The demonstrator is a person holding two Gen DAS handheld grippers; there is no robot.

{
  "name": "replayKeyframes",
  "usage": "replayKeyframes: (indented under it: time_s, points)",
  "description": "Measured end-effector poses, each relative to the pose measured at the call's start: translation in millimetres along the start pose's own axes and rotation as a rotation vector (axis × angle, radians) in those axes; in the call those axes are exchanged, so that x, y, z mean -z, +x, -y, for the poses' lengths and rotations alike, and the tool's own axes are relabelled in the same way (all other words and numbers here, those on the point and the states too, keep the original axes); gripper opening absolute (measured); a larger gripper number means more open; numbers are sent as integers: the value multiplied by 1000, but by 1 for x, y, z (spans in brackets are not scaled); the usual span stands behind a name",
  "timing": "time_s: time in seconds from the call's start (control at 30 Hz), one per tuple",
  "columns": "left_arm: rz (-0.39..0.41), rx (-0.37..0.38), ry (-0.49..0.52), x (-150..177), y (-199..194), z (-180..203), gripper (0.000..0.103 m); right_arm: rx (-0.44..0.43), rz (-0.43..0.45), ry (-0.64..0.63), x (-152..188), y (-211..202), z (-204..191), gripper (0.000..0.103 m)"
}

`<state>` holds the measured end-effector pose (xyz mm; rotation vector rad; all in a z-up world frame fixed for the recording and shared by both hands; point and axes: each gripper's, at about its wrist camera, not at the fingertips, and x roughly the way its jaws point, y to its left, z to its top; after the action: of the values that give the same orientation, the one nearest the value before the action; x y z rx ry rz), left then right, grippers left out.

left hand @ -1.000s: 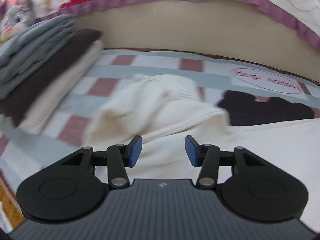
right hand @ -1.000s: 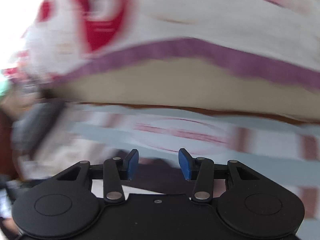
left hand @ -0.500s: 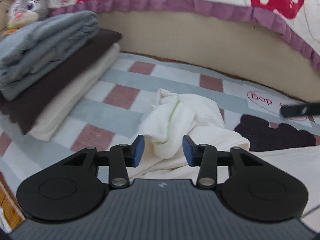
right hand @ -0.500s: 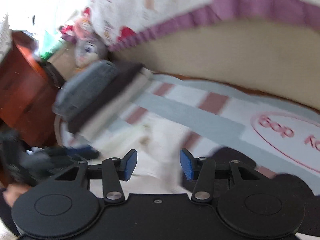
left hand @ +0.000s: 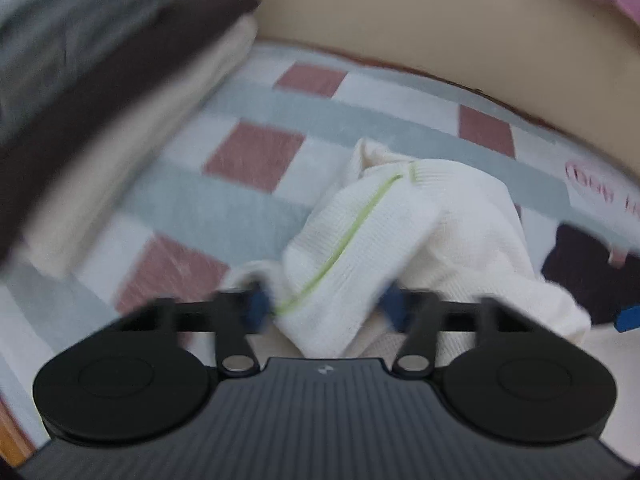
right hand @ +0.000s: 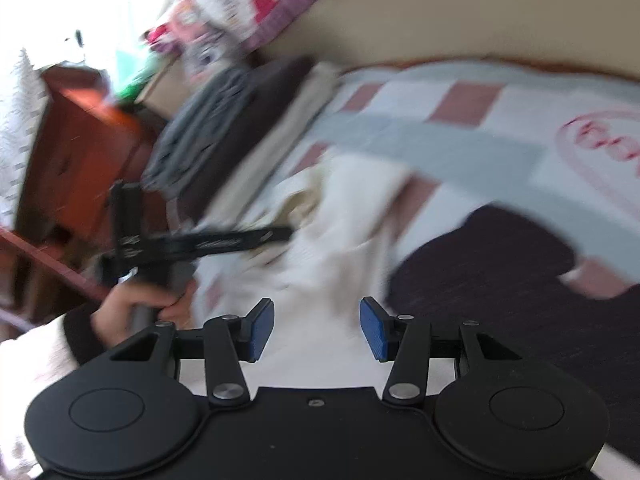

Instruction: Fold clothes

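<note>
Cream knit garment (left hand: 404,240) with a lime-green seam, crumpled on the checked bedspread (left hand: 256,152), right of the folded clothes stack (left hand: 100,92) and just left of a dark garment (left hand: 592,272). Left claw (left hand: 326,312) spread wide, blurred blue pads either side of a raised fold of the knit, not clamped. Right claw (right hand: 316,328) parted and empty above pale fabric, dark garment (right hand: 500,272) to its right. Left hand (right hand: 136,312) gripping the other tool's handle.
</note>
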<state>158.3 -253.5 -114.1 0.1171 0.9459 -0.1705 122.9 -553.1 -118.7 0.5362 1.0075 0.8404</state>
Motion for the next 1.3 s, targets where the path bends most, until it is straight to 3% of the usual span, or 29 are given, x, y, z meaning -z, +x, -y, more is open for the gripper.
replayKeyframes:
  time_s: [0.13, 0.3, 0.47, 0.6, 0.7, 0.8, 0.9, 1.0, 1.17, 1.23, 1.3]
  points:
    - [86, -60, 73, -10, -49, 23, 11, -11, -94, -54, 9, 23, -12, 53]
    - [273, 9, 0, -15, -145, 20, 11, -13, -152, 22, 18, 49, -2, 53]
    - [322, 94, -167, 23, -218, 6, 11, 36, -87, 98, 14, 46, 12, 50]
    - [263, 137, -240, 60, -248, 5, 11, 76, -32, 133, 11, 38, 15, 49]
    - [184, 205, -226, 85, -254, 17, 12, 105, 8, 158, 9, 32, 18, 49]
    - [120, 364, -254, 105, -248, 29, 12, 134, 49, 184, 6, 27, 21, 55]
    - [125, 531, -323, 114, -242, 44, 12, 147, 89, 209, 4, 18, 23, 55]
    - [66, 620, -253, 111, -233, 66, 13, 93, 122, 229, 0, 1, 21, 55]
    - [-120, 662, -185, 133, -197, 99, 13, 5, 132, 188, -8, -23, 8, 57]
    - [-180, 665, -174, 143, -182, 109, 13, -33, 88, 149, -7, -25, -2, 57]
    - [-179, 678, -118, 151, -178, 124, 13, -53, 18, 90, -4, -18, -16, 57]
